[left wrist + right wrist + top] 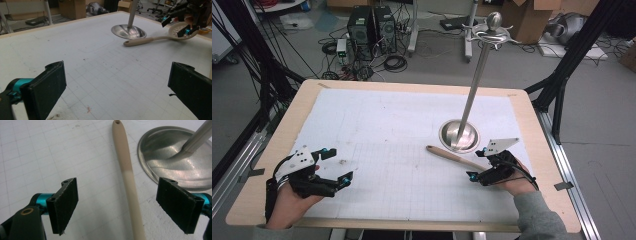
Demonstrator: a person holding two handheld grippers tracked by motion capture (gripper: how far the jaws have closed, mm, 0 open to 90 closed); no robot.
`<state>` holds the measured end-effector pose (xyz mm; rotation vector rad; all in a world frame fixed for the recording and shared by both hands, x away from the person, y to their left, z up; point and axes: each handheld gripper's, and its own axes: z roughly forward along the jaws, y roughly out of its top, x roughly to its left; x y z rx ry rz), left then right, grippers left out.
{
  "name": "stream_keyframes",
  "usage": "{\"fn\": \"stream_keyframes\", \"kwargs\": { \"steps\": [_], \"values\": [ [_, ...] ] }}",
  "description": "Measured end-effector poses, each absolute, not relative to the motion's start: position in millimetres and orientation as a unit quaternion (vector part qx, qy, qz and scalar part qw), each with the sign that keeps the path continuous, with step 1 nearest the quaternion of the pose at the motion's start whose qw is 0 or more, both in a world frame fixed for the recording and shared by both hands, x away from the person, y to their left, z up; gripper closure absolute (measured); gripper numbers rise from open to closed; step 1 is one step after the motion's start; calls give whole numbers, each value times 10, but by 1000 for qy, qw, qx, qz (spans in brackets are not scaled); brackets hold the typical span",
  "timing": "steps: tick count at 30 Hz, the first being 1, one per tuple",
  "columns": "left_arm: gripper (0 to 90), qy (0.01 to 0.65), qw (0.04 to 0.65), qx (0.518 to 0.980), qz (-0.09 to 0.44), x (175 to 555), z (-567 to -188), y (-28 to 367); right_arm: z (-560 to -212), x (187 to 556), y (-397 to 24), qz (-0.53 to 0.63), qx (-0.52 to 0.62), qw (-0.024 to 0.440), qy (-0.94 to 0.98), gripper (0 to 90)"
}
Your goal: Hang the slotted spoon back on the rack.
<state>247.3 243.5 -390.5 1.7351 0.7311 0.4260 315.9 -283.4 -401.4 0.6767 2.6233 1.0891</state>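
While my left gripper [341,166] gapes empty, my right gripper [117,205] straddles the spoon handle [127,177], jaws wide, gripping nothing.

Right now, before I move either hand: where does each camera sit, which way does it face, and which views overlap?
High view: above the person's side, facing forward and down on the table; both forearms, left tongs and right tongs show.
Left gripper view: rides the left tongs, looking across the mat at the stand base and slotted spoon.
Right gripper view: rides the right tongs, facing down, jaws open astride the spoon handle.
All three share the spoon and stand base.
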Motion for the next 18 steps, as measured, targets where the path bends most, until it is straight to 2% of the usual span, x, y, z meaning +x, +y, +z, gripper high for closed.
{"fn": "stream_keyframes", "kwargs": {
  "steps": [18],
  "values": [
    [20, 315, 566, 740, 183, 2439, -3915, 2463, -4102, 3313, -2863, 339, 237, 75, 907, 172]
  ]
}}
